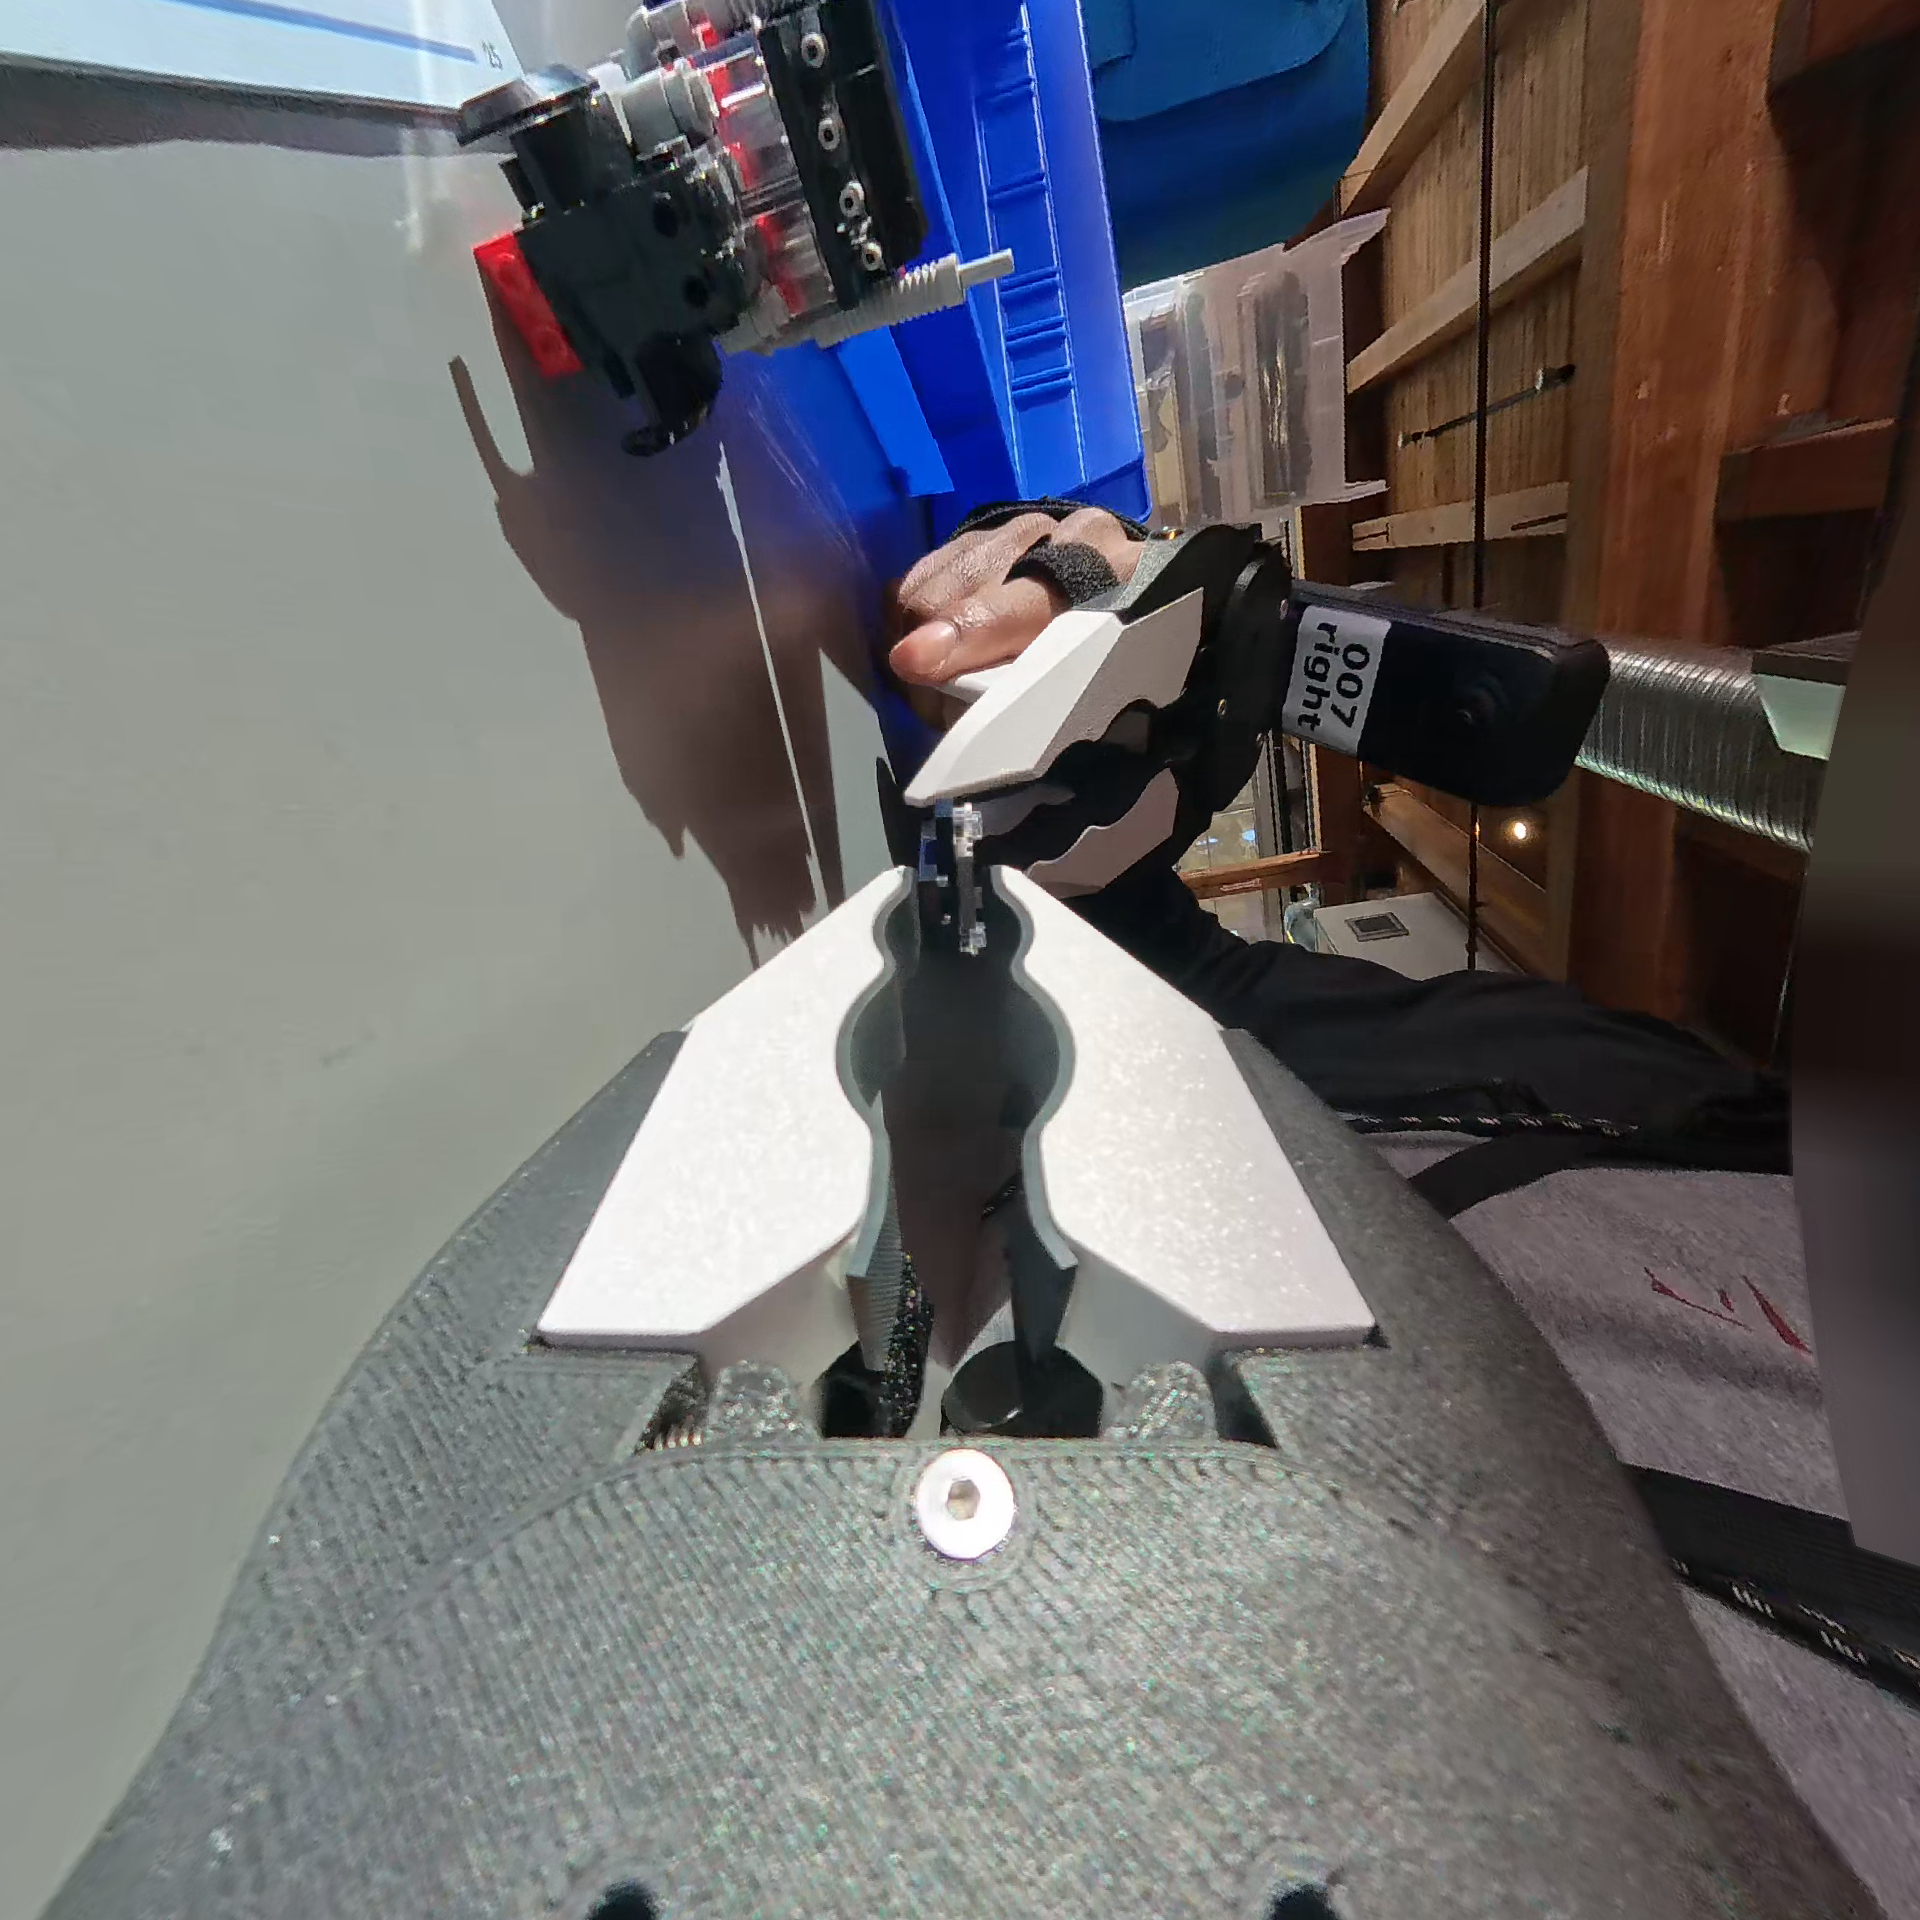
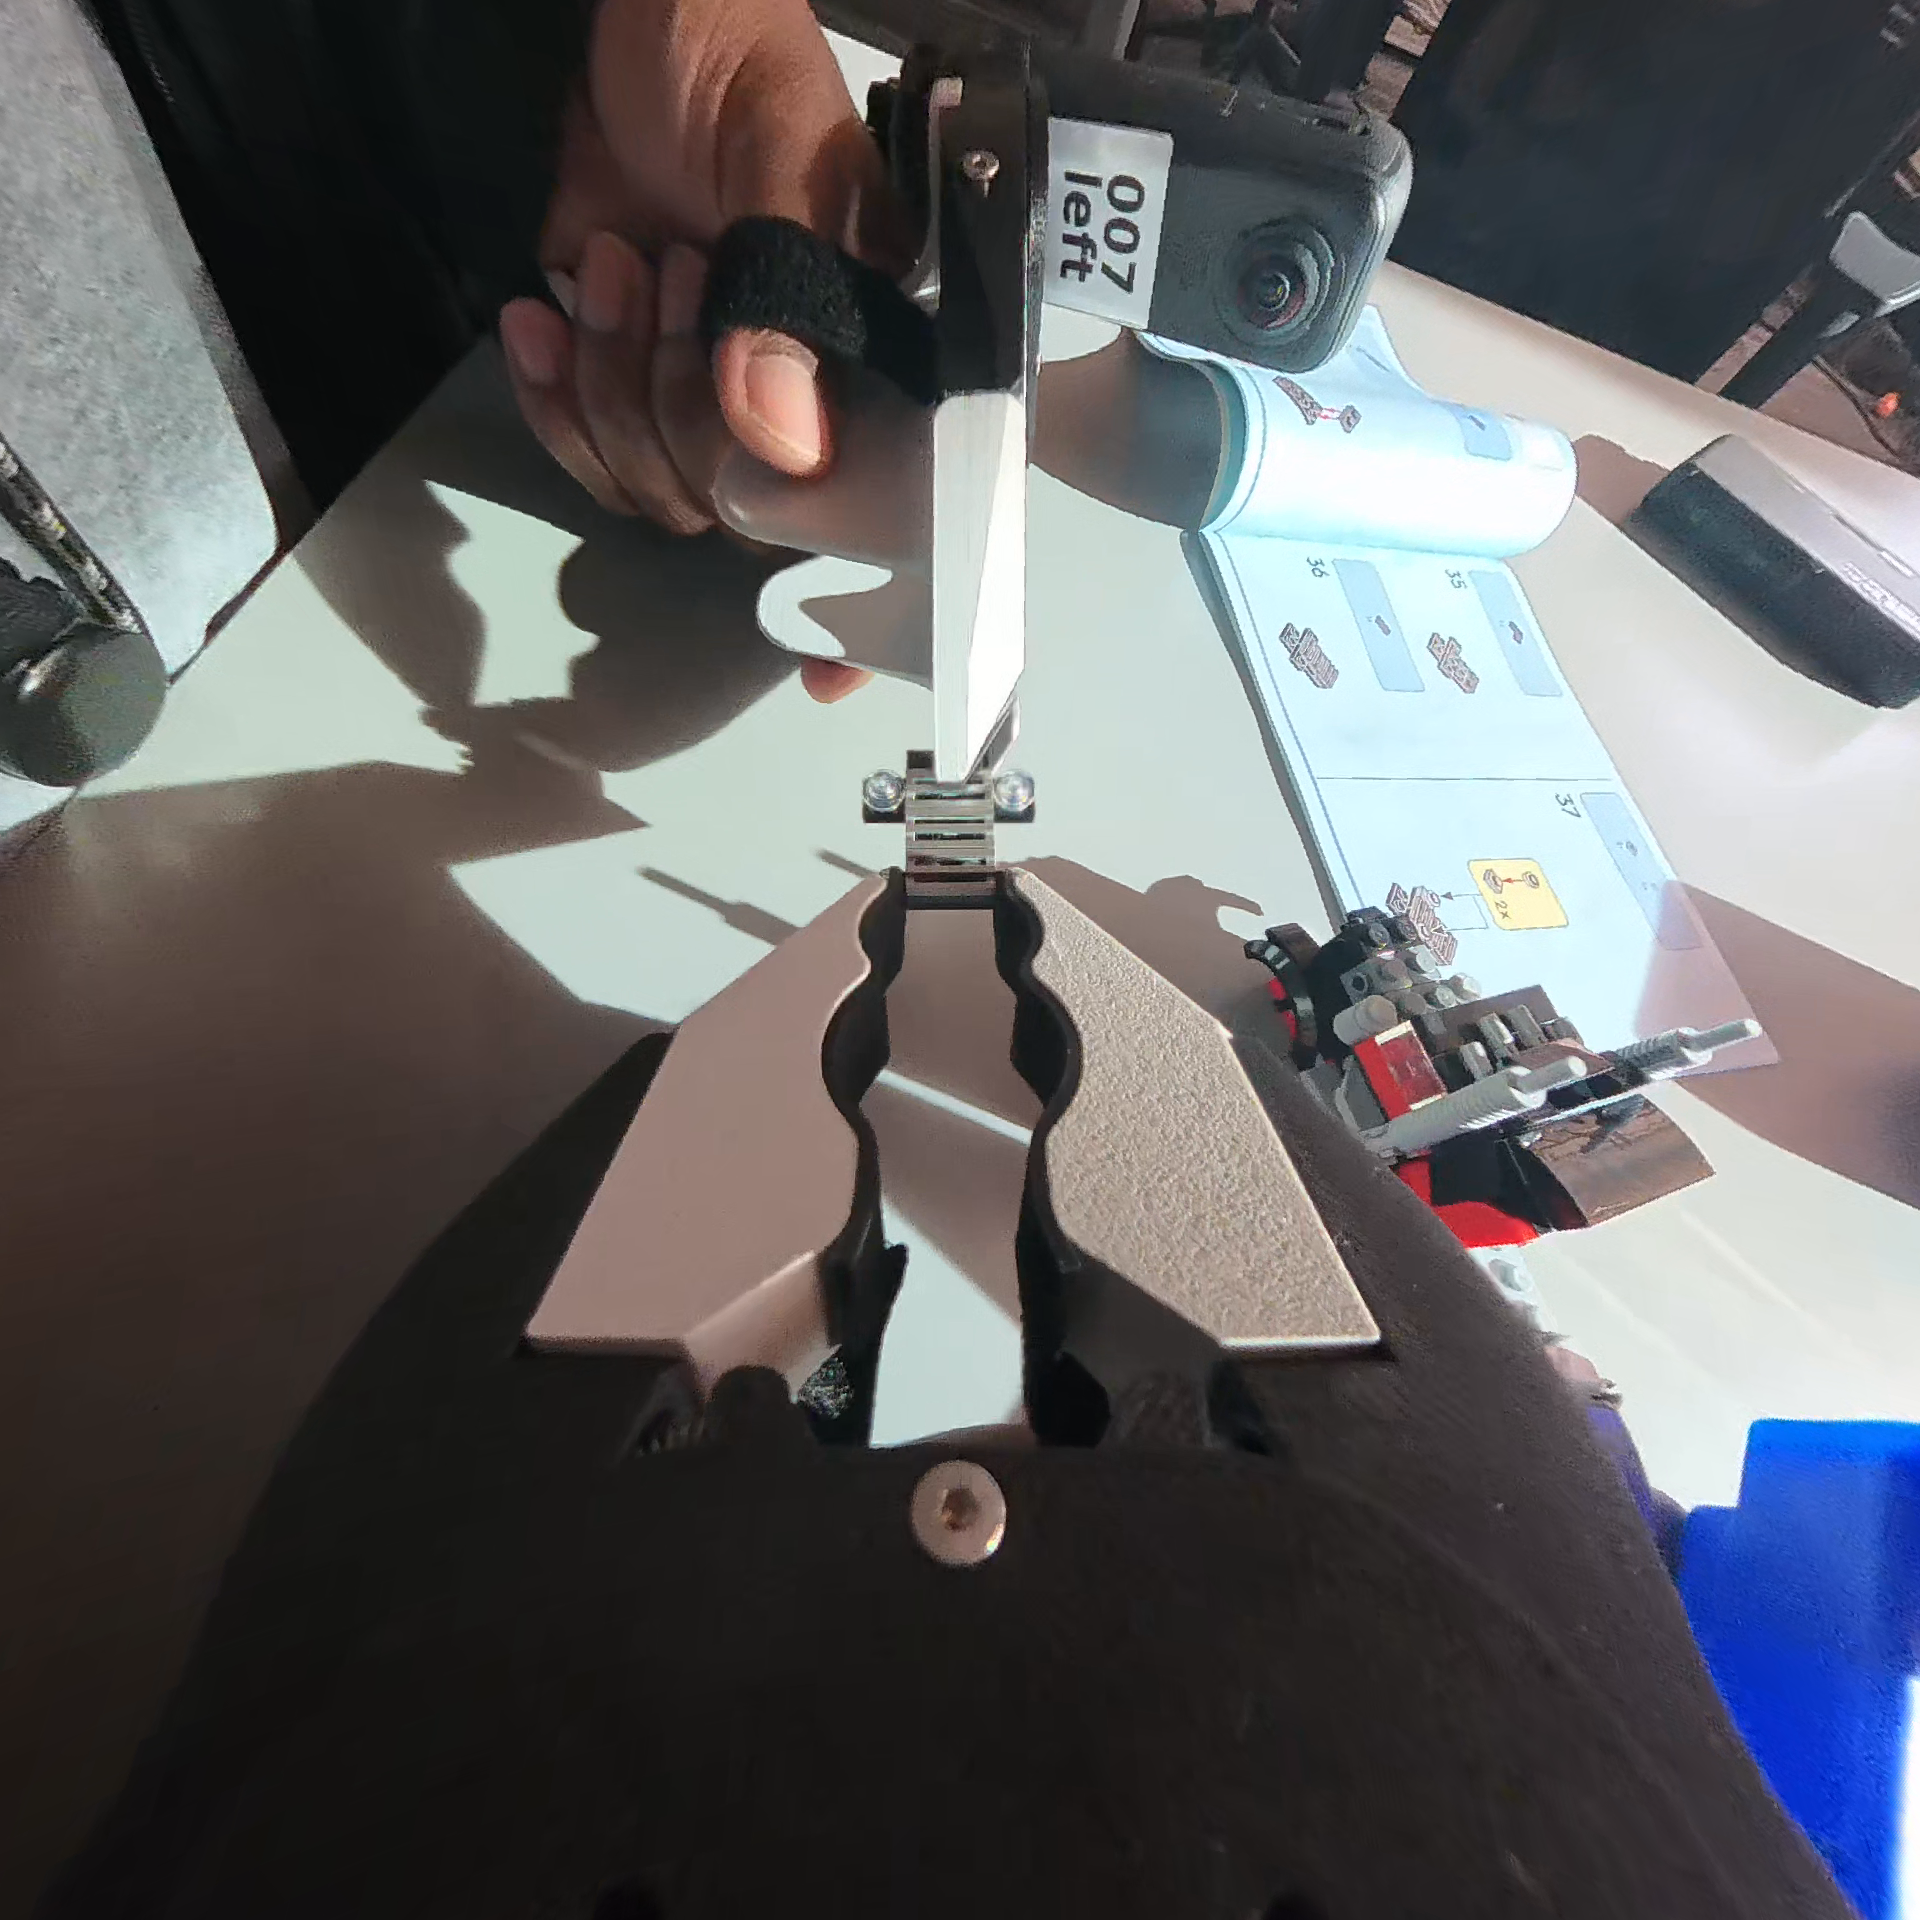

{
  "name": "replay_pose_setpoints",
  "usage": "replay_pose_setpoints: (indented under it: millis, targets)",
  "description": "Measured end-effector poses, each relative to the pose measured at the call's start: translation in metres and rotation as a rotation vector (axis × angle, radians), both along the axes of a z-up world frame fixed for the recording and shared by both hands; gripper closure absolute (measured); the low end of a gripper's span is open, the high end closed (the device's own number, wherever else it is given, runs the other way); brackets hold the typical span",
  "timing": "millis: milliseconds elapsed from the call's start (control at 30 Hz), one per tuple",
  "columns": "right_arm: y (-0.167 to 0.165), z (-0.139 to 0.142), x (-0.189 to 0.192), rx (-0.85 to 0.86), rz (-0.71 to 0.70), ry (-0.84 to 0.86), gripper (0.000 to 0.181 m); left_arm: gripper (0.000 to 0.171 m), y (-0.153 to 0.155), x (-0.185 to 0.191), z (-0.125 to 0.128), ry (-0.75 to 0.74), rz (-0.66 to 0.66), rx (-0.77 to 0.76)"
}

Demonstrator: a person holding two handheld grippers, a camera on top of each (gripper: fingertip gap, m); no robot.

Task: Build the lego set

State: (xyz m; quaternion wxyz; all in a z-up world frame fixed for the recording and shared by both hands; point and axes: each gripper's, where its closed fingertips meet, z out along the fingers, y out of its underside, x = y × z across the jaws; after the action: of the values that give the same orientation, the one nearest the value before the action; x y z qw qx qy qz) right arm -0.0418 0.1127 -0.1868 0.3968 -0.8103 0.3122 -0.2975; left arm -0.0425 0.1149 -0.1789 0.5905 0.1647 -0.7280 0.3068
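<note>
A small black and silver Lego sub-assembly (image 2: 948,821) with two clear round studs is held in the air over the white table (image 2: 1143,727) by both grippers. My right gripper (image 2: 948,883) is shut on its near end. My left gripper (image 2: 971,764) comes in from above, shut on its far end. In the left wrist view my left gripper (image 1: 948,878) clamps the sub-assembly (image 1: 961,831), and the right gripper (image 1: 940,800) meets it from the right. The larger black, red and grey Lego model (image 2: 1455,1081) lies on the table to the right, away from both grippers.
An open instruction booklet (image 2: 1455,675) lies beyond the model. A black box (image 2: 1787,571) sits at the far right. A blue bin (image 1: 987,312) stands behind the model (image 1: 707,208), and also shows in the right wrist view (image 2: 1818,1558). Wooden shelving (image 1: 1558,312) is behind it. Only a small space, under 4 cm, lies between the two pairs of fingers.
</note>
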Motion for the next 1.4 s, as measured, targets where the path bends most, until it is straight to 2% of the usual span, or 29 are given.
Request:
replay_pose_setpoints:
  millis: [100, 200, 267, 500, 700, 867, 967, 1167, 1267, 1400]
  targets:
    - [0.000, -0.001, -0.001, 0.024, -0.009, 0.026, 0.162, 0.143, 0.001, 0.004, -0.002, -0.031, 0.012, -0.001]
    - [-0.008, -0.009, -0.002, 0.023, -0.049, 0.094, 0.162, 0.133, 0.003, 0.018, 0.000, -0.146, 0.037, -0.054]
    - [-0.015, -0.018, -0.004, 0.012, -0.077, 0.159, 0.162, 0.130, 0.005, 0.030, 0.011, -0.218, 0.058, -0.128]
    - [-0.025, -0.033, -0.003, -0.003, -0.123, 0.279, 0.161, 0.099, 0.001, 0.082, 0.049, -0.571, 0.118, -0.334]
    - [-0.027, -0.024, -0.004, 0.046, -0.125, 0.234, 0.149, 0.080, -0.028, 0.129, 0.080, -0.871, 0.141, -0.427]
    - [-0.034, -0.010, -0.002, 0.132, -0.158, 0.169, 0.148, 0.066, -0.072, 0.177, 0.099, -1.029, 0.083, -0.420]
    - [-0.041, -0.006, 0.001, 0.188, -0.188, 0.161, 0.148, 0.061, -0.101, 0.190, 0.083, -1.120, -0.074, -0.406]
    - [-0.057, -0.003, 0.008, 0.171, -0.285, 0.117, 0.147, 0.060, -0.125, 0.193, 0.007, -1.286, -0.381, -0.215]
    - [-0.066, 0.005, 0.013, 0.156, -0.313, 0.042, 0.147, 0.060, -0.129, 0.195, -0.017, -1.283, -0.445, -0.161]
    - [-0.073, 0.035, 0.018, 0.215, -0.333, -0.121, 0.148, 0.061, -0.130, 0.200, -0.028, -1.266, -0.468, -0.145]
